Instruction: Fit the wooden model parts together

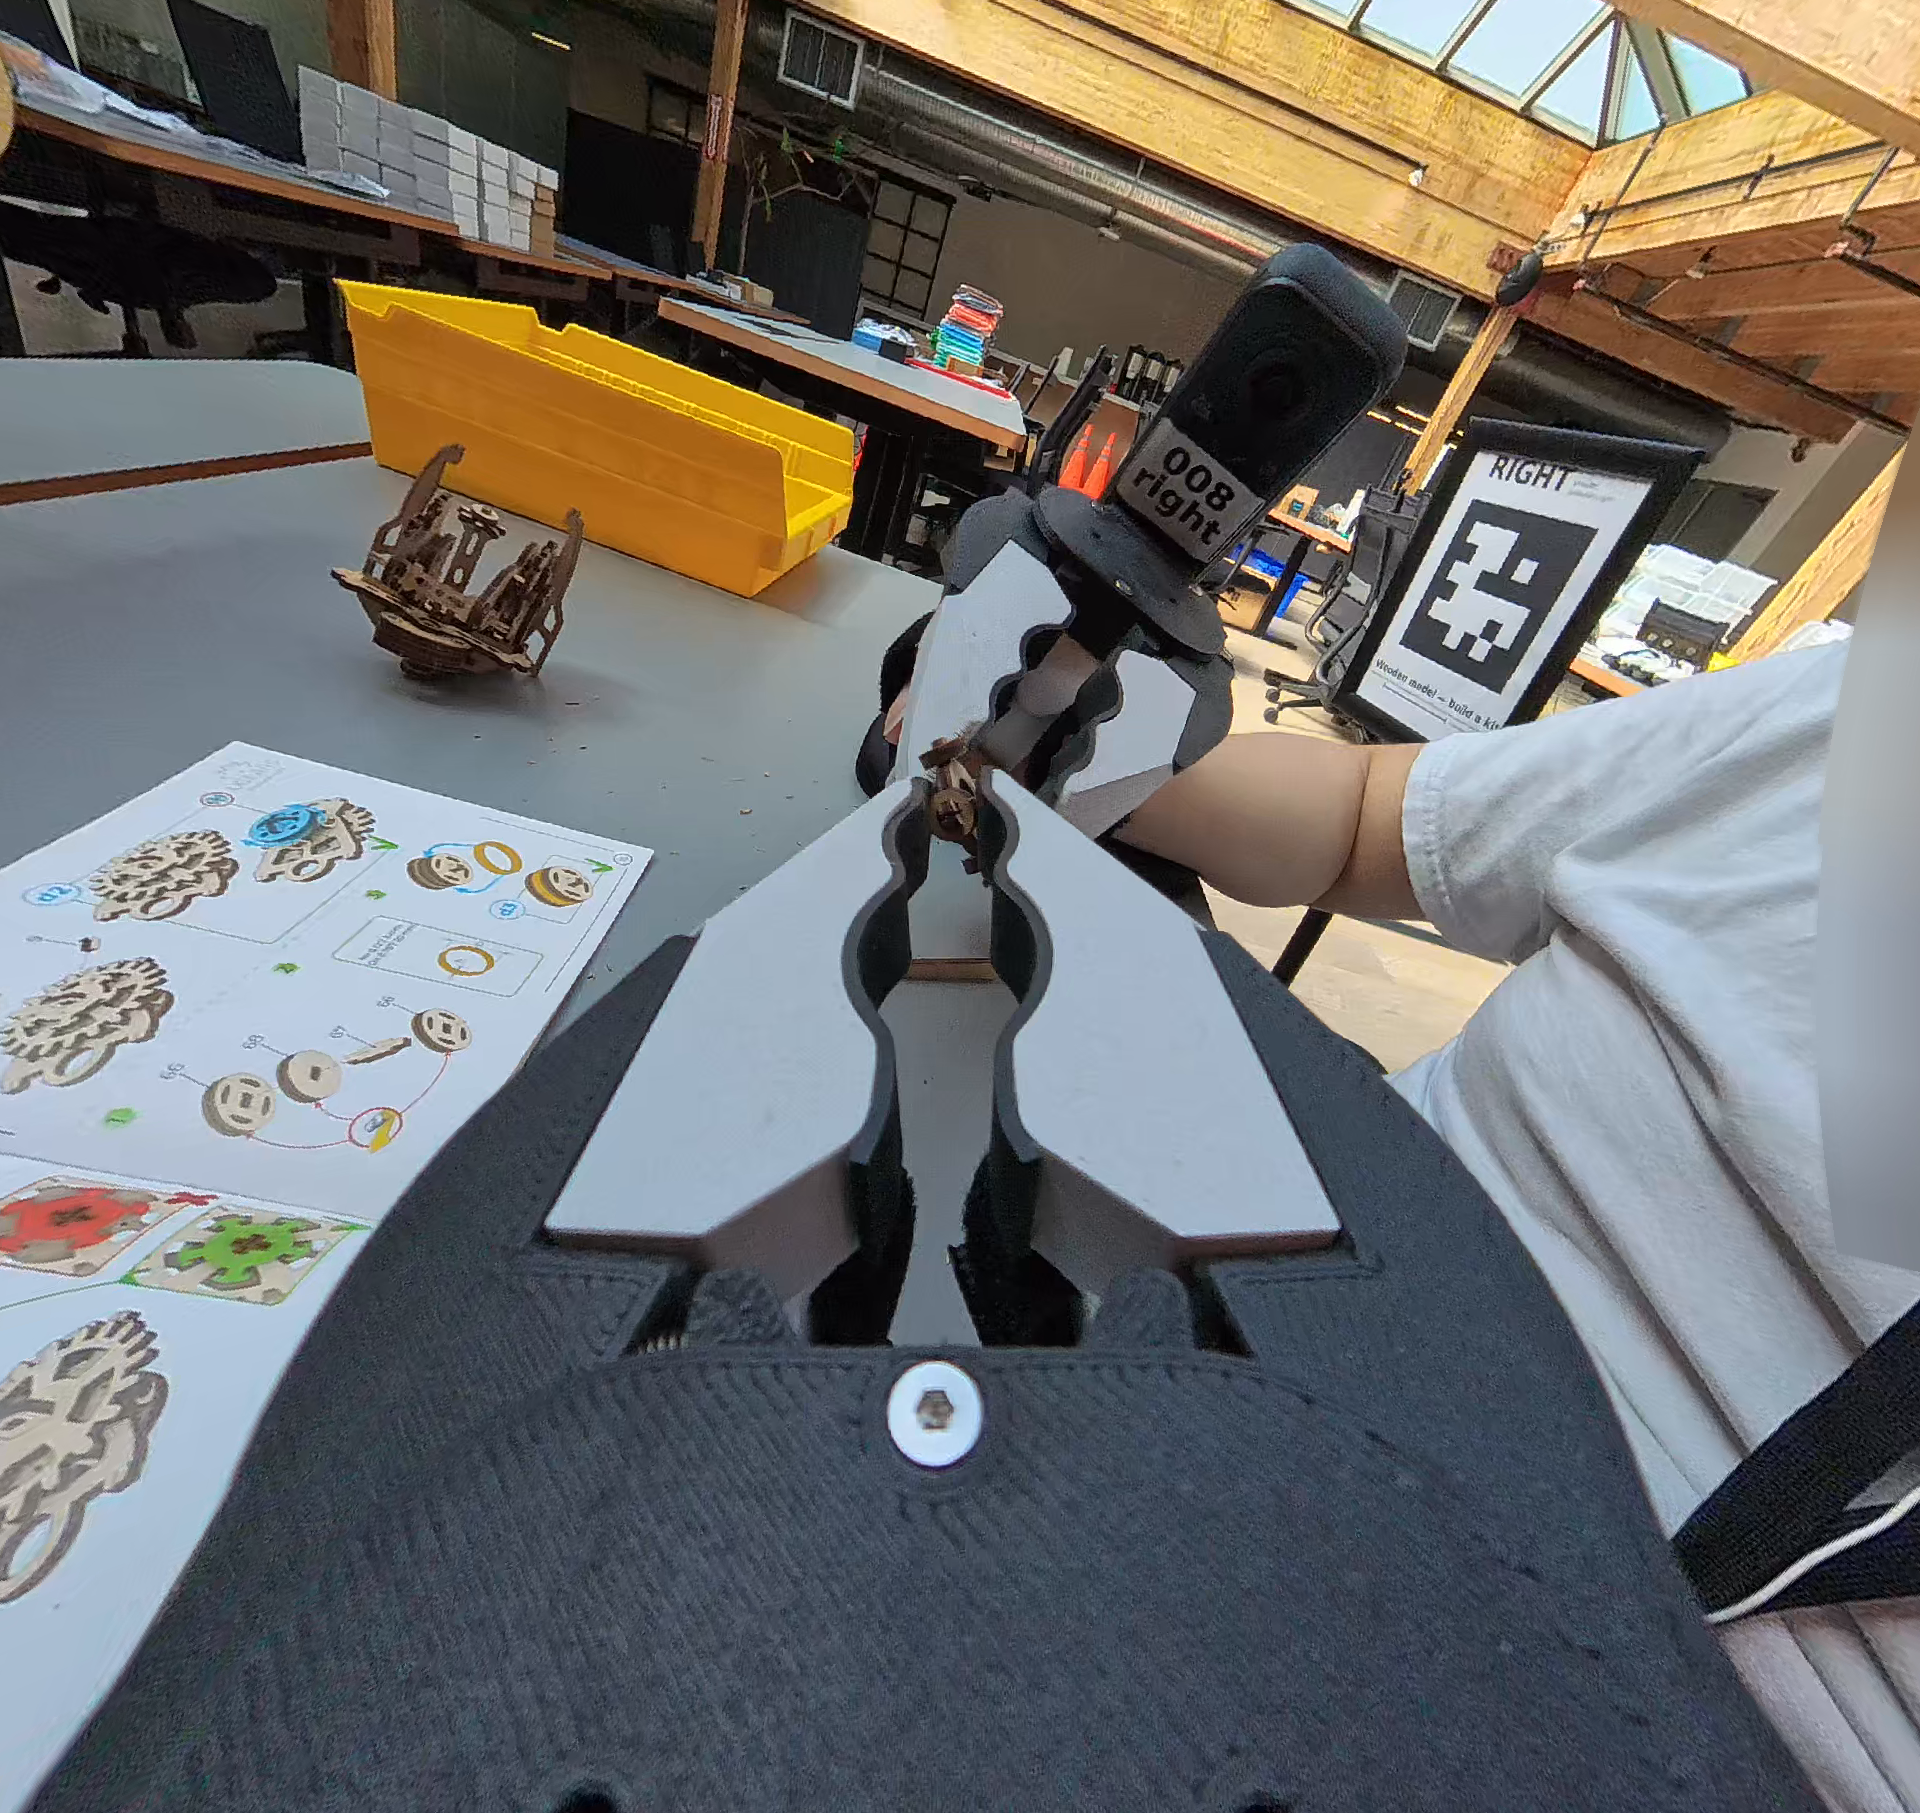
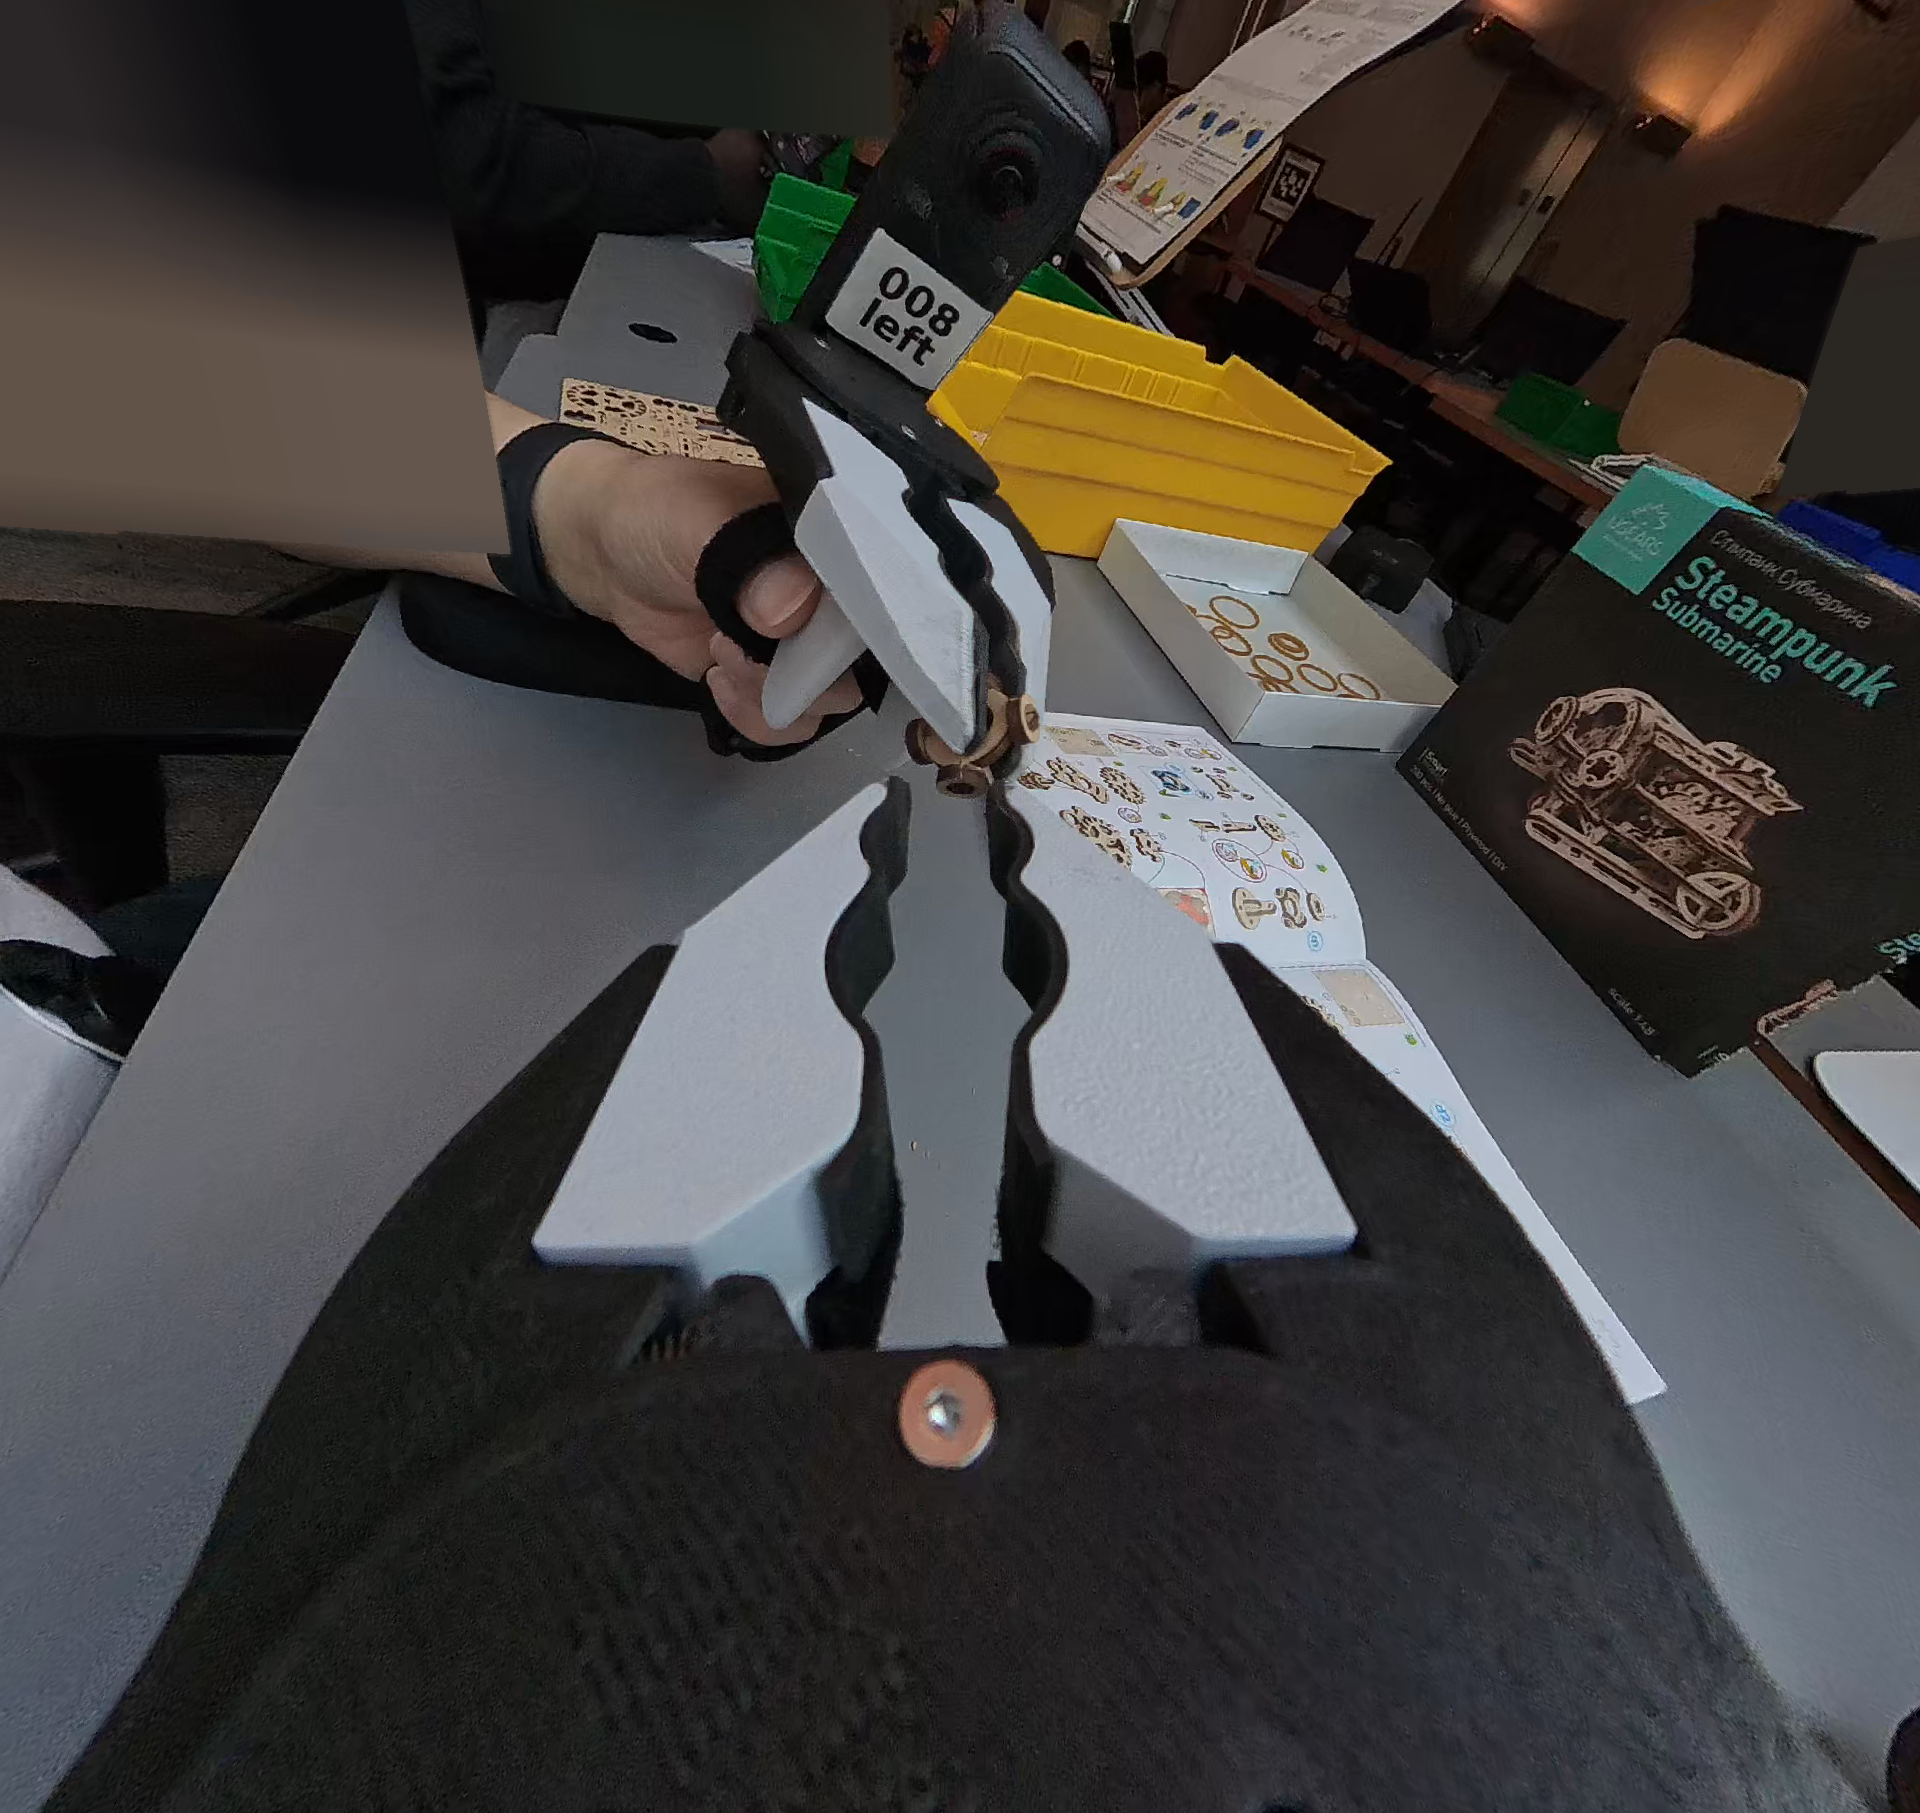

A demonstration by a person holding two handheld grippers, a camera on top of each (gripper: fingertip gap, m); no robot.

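In the left wrist view the left gripper [image 1: 945, 807] is pinching the small wooden part [image 1: 951, 797] between nearly closed fingers above the tabletop [image 1: 675, 714], while in the right wrist view the right gripper [image 2: 951, 797] is meeting it, fingers slightly parted, grip unclear, so skewed pressure could snap or drop it.

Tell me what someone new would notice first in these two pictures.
The two grippers meeting tip to tip over the grey table, the left gripper pinching a small wooden part and the right gripper close against it. Next, the yellow bin behind, the half-built wooden model and the instruction sheet at left.
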